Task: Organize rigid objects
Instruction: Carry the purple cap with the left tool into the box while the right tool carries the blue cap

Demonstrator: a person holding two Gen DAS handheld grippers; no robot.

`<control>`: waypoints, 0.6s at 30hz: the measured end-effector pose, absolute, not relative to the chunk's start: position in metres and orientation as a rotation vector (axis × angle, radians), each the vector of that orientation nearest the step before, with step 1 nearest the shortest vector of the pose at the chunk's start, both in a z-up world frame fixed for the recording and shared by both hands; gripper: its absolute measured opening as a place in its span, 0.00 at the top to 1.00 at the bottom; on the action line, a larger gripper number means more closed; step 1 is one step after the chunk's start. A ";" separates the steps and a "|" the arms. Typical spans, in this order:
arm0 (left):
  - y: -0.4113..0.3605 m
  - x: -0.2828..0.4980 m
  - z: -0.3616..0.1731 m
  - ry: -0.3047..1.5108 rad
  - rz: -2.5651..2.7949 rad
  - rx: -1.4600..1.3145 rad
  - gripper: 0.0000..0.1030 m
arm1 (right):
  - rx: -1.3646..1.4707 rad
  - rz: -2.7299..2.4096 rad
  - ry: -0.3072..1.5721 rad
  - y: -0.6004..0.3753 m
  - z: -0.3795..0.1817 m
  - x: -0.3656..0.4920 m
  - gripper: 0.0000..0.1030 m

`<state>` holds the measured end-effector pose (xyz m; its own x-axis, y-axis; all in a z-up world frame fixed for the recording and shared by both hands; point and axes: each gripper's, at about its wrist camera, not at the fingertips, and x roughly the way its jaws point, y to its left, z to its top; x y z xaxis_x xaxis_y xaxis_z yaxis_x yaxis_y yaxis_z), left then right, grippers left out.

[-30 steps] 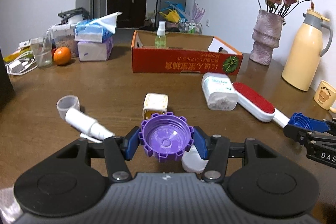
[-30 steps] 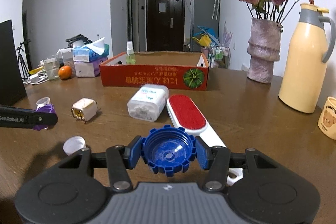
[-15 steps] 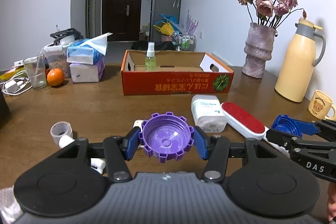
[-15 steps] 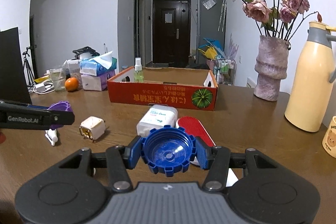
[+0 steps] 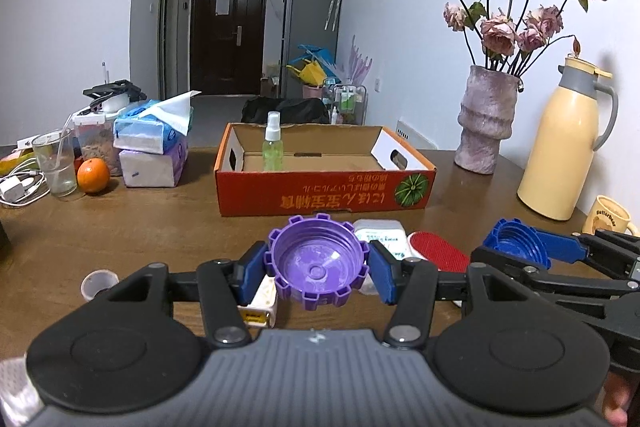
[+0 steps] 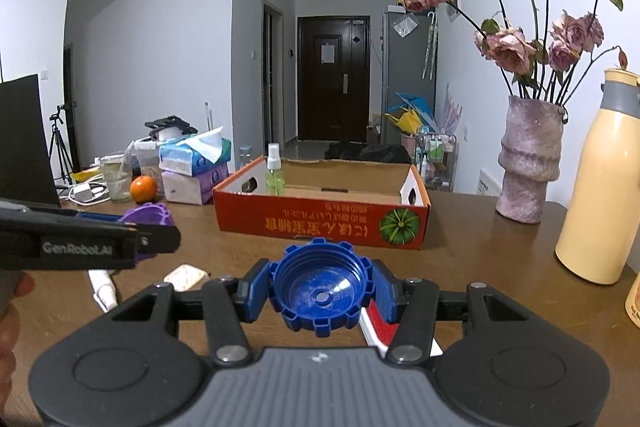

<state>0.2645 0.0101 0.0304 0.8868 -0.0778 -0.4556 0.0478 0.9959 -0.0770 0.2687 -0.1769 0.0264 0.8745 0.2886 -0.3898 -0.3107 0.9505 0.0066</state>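
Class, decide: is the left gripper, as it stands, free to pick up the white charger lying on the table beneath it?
Probably not. The left gripper is shut on the purple cap, so it has no free grip for the charger.

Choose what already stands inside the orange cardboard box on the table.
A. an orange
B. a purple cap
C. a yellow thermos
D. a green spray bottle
D: the green spray bottle stands upright inside the orange cardboard box, near its left end.

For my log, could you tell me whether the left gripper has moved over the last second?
Yes. The left gripper, shut on the purple cap, has risen and advanced toward the orange box.
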 end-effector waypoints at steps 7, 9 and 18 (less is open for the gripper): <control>0.009 0.277 0.043 0.442 -0.059 -0.074 0.46 | -0.051 0.317 0.374 -0.171 0.036 0.282 0.49; 0.009 0.281 0.046 0.433 -0.057 -0.075 0.46 | -0.051 0.316 0.368 -0.170 0.039 0.286 0.49; 0.013 0.302 0.058 0.410 -0.041 -0.093 0.46 | -0.041 0.305 0.340 -0.168 0.051 0.307 0.49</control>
